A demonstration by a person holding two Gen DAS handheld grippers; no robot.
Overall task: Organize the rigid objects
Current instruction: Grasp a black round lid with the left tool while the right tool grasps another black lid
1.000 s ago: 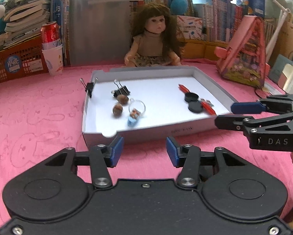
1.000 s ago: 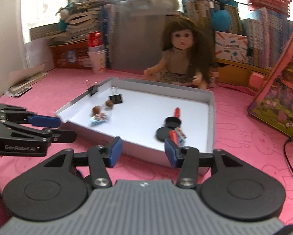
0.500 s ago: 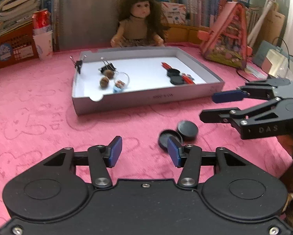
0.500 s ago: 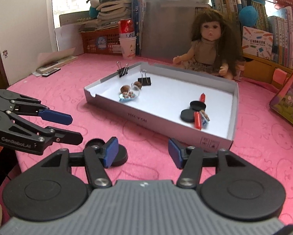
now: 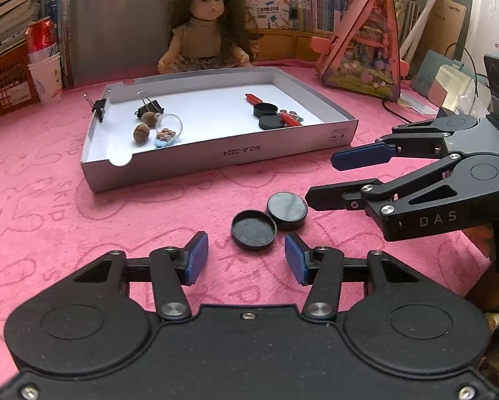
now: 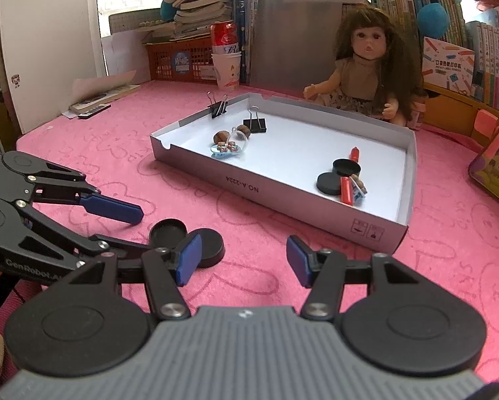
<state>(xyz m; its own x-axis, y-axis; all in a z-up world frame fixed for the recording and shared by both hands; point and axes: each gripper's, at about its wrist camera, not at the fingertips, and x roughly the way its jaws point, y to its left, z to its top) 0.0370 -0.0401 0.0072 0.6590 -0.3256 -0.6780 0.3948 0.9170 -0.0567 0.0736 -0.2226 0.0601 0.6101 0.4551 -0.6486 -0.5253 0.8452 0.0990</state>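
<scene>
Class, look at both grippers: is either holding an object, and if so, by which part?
Nothing is held. The left gripper and right gripper both stand open above the two black caps on the pink cloth.

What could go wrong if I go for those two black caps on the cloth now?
The open cap and the closed cap touch, so closing the left hand-held gripper on one may push the other away. The right hand-held gripper hovers close beside them; both reaching at once could collide. The caps are low and flat, so the fingers may snag the pink cloth.
</scene>
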